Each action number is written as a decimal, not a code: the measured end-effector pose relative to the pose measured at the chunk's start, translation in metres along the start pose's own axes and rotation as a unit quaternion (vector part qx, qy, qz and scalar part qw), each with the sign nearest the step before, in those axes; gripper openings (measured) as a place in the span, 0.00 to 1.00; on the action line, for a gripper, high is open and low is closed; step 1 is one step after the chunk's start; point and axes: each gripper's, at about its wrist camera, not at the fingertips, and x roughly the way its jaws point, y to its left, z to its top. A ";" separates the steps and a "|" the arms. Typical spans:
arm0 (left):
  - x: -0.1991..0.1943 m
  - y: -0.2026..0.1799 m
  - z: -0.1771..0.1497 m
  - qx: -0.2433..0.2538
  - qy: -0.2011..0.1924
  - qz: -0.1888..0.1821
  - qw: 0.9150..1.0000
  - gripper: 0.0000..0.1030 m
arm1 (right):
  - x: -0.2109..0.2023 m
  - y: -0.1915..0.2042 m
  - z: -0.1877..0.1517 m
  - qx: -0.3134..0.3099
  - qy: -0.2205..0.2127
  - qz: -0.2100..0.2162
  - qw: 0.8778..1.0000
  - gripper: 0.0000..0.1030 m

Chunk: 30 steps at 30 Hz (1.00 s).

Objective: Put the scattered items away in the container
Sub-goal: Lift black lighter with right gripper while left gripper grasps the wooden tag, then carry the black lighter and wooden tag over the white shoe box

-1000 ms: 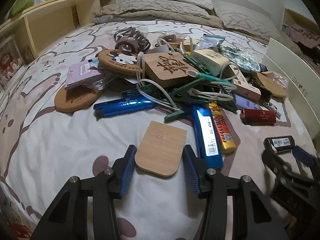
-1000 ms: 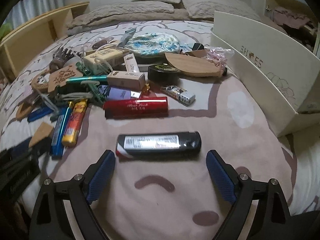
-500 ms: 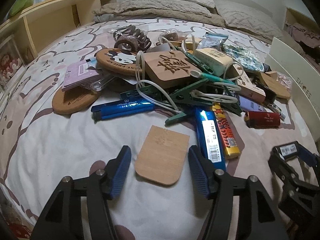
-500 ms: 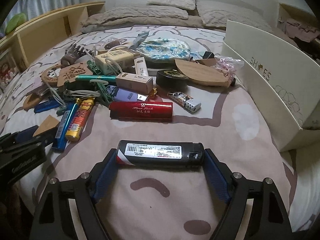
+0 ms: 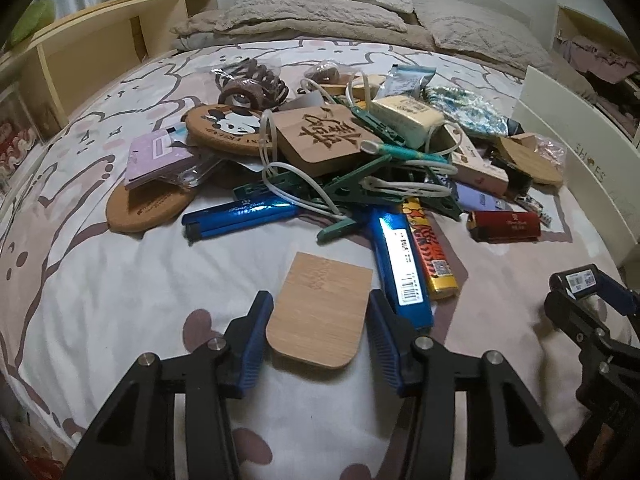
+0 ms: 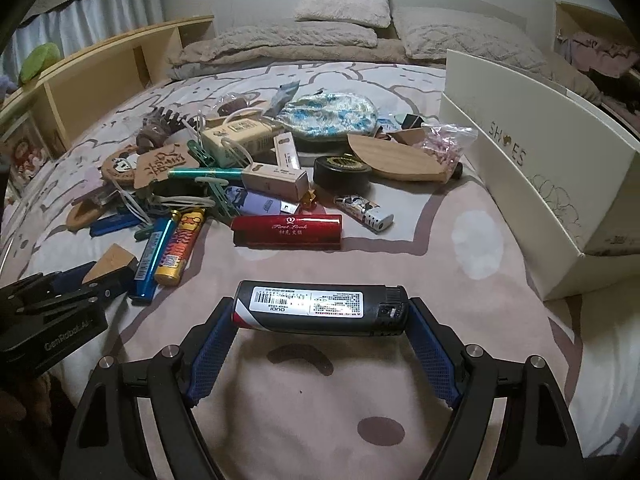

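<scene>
Bimanual grasp on a patterned bedspread. Right gripper clenched endwise on a black lighter, one blue pad at its base, the other at its cap; the lighter's long axis runs crosswise to the fingers, cap toward the white shoebox, which stands near on the right, presumably the container. Holding it by the ends suits a slim body lying flat. Left gripper straddles a small bamboo tile, pads just beside its long edges; whether they already touch cannot be told. The tile lies flat, rounded end toward the camera, long axis along the fingers. Beyond it lie two blue lighters, a red lighter and the remaining clutter.
</scene>
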 end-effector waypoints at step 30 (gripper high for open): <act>-0.163 -0.030 0.037 -0.009 -0.155 -0.056 0.986 0.47 | -0.149 -0.008 0.041 -0.023 -0.152 -0.007 0.988 0.81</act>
